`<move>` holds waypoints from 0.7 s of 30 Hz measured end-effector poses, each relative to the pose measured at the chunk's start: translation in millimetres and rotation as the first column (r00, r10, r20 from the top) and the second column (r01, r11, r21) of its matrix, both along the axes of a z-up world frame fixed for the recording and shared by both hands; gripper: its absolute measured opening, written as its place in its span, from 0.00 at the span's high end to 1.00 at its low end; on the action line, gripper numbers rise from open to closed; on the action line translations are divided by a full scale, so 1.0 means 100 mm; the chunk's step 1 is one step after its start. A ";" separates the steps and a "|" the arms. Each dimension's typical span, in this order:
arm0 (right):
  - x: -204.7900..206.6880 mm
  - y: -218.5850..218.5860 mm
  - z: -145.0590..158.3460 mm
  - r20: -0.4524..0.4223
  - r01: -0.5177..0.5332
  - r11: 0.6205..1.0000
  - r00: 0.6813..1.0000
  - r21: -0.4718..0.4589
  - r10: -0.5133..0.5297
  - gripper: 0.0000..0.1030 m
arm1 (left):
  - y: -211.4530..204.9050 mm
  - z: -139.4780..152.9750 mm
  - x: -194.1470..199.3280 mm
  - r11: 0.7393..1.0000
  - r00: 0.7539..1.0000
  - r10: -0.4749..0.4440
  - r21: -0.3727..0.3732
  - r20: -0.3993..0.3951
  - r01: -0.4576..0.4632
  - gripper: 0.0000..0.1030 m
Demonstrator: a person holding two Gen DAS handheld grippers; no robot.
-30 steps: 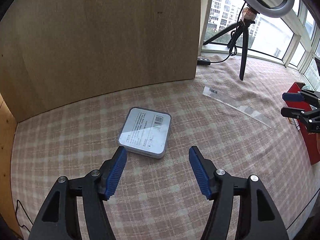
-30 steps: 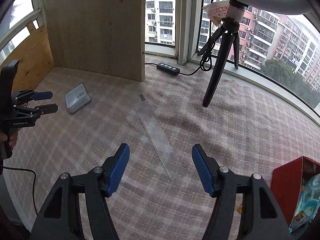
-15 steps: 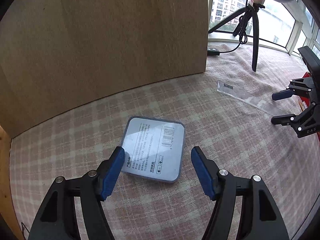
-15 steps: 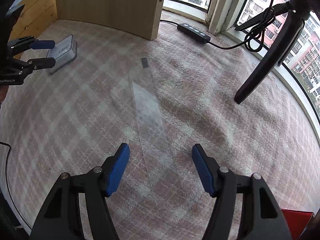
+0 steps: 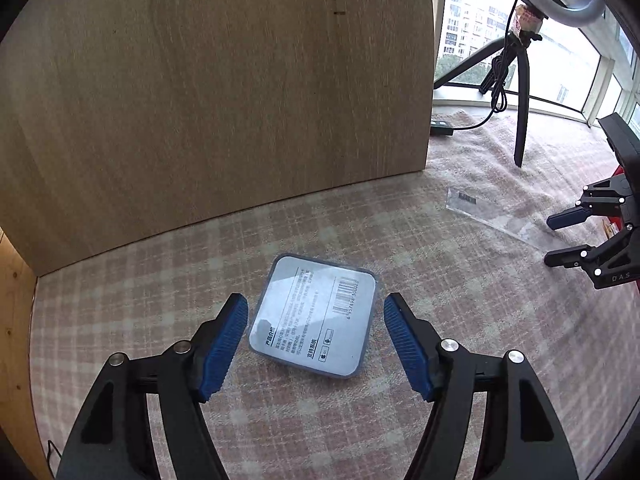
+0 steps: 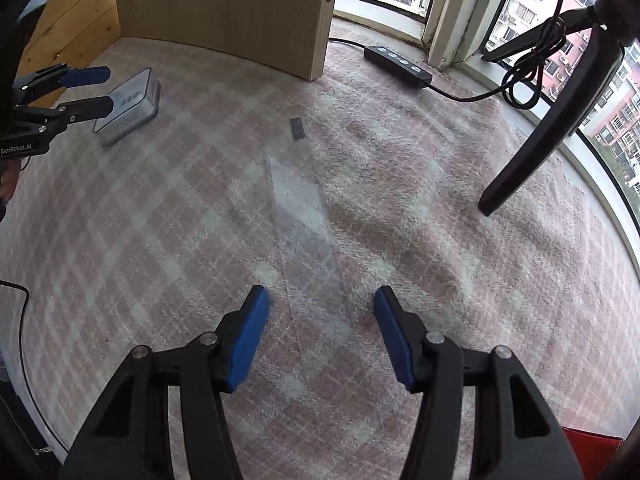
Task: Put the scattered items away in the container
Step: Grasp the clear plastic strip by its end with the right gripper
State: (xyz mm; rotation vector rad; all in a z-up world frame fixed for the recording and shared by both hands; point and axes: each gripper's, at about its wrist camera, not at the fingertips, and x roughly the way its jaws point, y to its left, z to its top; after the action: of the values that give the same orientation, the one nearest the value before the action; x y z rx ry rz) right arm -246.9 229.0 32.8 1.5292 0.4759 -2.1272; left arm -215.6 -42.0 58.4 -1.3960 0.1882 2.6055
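Observation:
A flat grey box (image 5: 314, 322) with a barcode label lies on the checked cloth. My left gripper (image 5: 316, 338) is open, its blue fingers on either side of the box, apart from it. A clear plastic ruler (image 6: 304, 232) lies on the cloth; it also shows in the left wrist view (image 5: 492, 216). My right gripper (image 6: 320, 332) is open with the ruler's near end between its fingers. The red container (image 6: 592, 448) shows only as a corner at the lower right. The box also shows in the right wrist view (image 6: 130, 106).
A wooden panel (image 5: 216, 92) stands just behind the box. A black tripod (image 6: 536, 128) stands on the cloth to the right of the ruler. A power strip (image 6: 398, 60) with its cable lies by the window.
My left gripper has moved forward so the box now sits between its fingers. My right gripper has moved forward and down over the ruler's near end.

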 end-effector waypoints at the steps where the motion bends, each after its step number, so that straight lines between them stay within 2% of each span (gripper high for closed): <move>1: 0.00 0.00 0.01 0.006 0.001 1.000 1.000 0.004 -0.001 0.67 | 0.02 0.02 -0.01 1.000 1.000 -0.002 0.011 -0.002 0.002 0.34; 5: 0.00 0.04 0.05 0.029 0.000 1.000 1.000 0.005 0.000 0.68 | 0.27 0.06 -0.06 0.998 0.999 -0.052 0.048 0.013 0.051 0.34; 8: 0.05 0.06 0.06 0.023 -0.021 0.999 1.000 0.037 0.020 0.59 | 0.56 0.04 -0.15 0.994 0.995 -0.091 0.060 0.038 0.089 0.34; 14: 0.10 0.11 0.09 0.062 -0.057 0.998 0.997 0.034 0.055 0.54 | 1.06 -0.07 -0.43 0.982 0.981 -0.143 0.143 0.133 0.124 0.34; 16: 0.09 0.11 0.11 0.066 -0.063 0.997 0.996 0.037 0.060 0.57 | 1.20 -0.10 -0.49 0.977 0.976 -0.155 0.168 0.154 0.129 0.34; 17: 0.09 0.11 0.13 0.066 -0.068 0.997 0.996 0.040 0.065 0.66 | 1.25 -0.12 -0.52 0.977 0.975 -0.158 0.171 0.158 0.130 0.34; 18: 0.09 0.12 0.15 0.071 -0.068 0.997 0.995 0.038 0.065 0.71 | 1.30 -0.13 -0.55 0.976 0.974 -0.160 0.172 0.162 0.132 0.34; 21: 0.09 0.15 0.18 0.089 -0.072 0.997 0.994 0.033 0.069 0.72 | 1.40 -0.16 -0.62 0.973 0.970 -0.170 0.185 0.175 0.137 0.35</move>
State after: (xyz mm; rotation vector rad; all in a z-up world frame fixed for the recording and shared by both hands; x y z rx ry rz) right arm -238.2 244.3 50.5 1.5944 0.5322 -1.9989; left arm -277.4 98.1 42.3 -1.4930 0.0427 2.2883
